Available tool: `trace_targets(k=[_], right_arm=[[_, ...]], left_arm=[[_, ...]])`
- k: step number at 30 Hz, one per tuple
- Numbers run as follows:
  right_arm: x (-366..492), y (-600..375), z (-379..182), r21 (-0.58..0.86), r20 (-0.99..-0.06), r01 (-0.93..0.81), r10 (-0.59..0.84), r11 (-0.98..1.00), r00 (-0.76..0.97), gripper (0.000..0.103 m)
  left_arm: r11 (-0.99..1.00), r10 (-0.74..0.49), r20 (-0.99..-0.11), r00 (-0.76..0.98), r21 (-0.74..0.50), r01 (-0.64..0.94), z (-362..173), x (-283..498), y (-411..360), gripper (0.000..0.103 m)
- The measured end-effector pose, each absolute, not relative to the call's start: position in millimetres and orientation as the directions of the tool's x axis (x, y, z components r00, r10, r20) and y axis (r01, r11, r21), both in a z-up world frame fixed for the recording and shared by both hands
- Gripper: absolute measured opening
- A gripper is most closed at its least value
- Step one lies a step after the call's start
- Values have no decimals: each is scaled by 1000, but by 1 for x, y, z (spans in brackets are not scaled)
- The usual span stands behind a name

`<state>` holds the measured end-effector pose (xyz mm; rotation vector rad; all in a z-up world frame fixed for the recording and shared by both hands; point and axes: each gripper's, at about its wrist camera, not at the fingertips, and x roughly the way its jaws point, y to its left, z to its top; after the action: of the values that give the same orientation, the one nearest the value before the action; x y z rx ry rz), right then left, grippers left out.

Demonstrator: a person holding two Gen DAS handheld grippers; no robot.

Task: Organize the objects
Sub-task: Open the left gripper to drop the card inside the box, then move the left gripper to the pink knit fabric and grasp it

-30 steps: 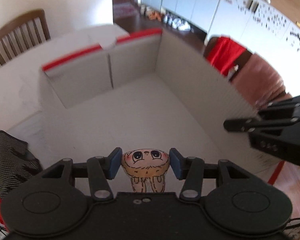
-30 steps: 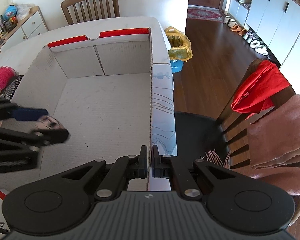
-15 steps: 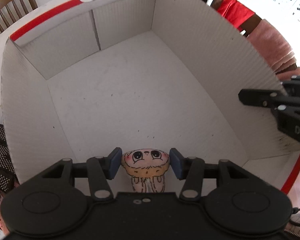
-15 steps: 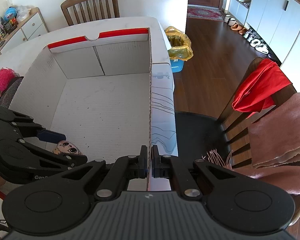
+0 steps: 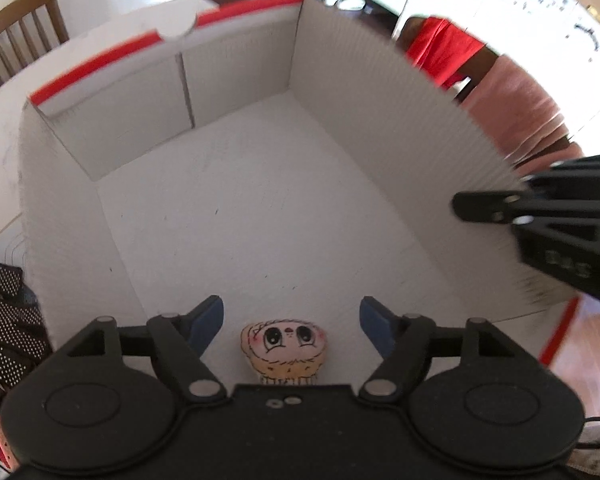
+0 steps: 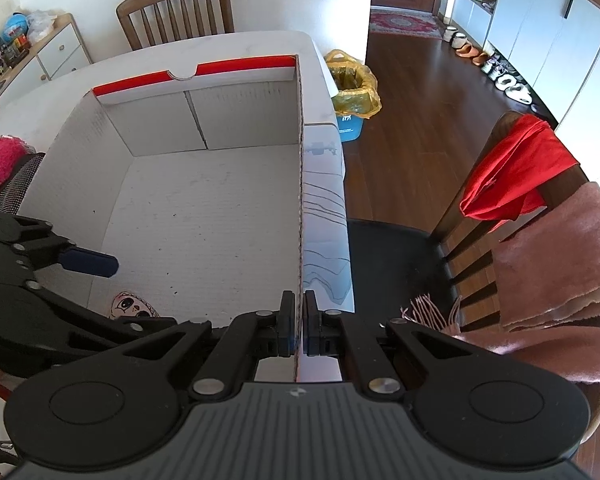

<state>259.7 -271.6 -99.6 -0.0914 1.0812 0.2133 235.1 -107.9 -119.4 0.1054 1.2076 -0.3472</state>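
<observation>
Released moments ago, our left gripper has just spread its jaws; the doll-face toy lies, apparently untouched, by the cardboard box's near wall, open floor beyond. Our right gripper pinches the box's right edge.

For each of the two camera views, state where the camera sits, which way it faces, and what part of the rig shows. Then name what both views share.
Left wrist: sits on the left gripper, facing steeply down into the white box; its own open jaws straddle the doll-face toy without touching it.
Right wrist: sits on the right gripper, facing down along the box's right wall, which its shut jaws pinch.
Shared: the box, the toy, the red cloth, and each other's gripper.
</observation>
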Motion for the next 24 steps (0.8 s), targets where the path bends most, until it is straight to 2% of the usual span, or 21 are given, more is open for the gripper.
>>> trace_targets(k=[6, 16, 24], right_arm=[[258, -271, -95, 19, -882, -198, 109, 980, 459, 3], [254, -270, -87, 11, -874, -173, 93, 985, 476, 2], [254, -267, -86, -1, -877, -159, 75, 987, 474, 2]], left_arm=[[933, -256, -882, 396, -118, 340, -87, 222, -98, 83], [955, -258, -820, 511, -137, 262, -50, 228, -72, 84], [978, -202, -781, 591, -137, 154, -36, 202, -13, 97]])
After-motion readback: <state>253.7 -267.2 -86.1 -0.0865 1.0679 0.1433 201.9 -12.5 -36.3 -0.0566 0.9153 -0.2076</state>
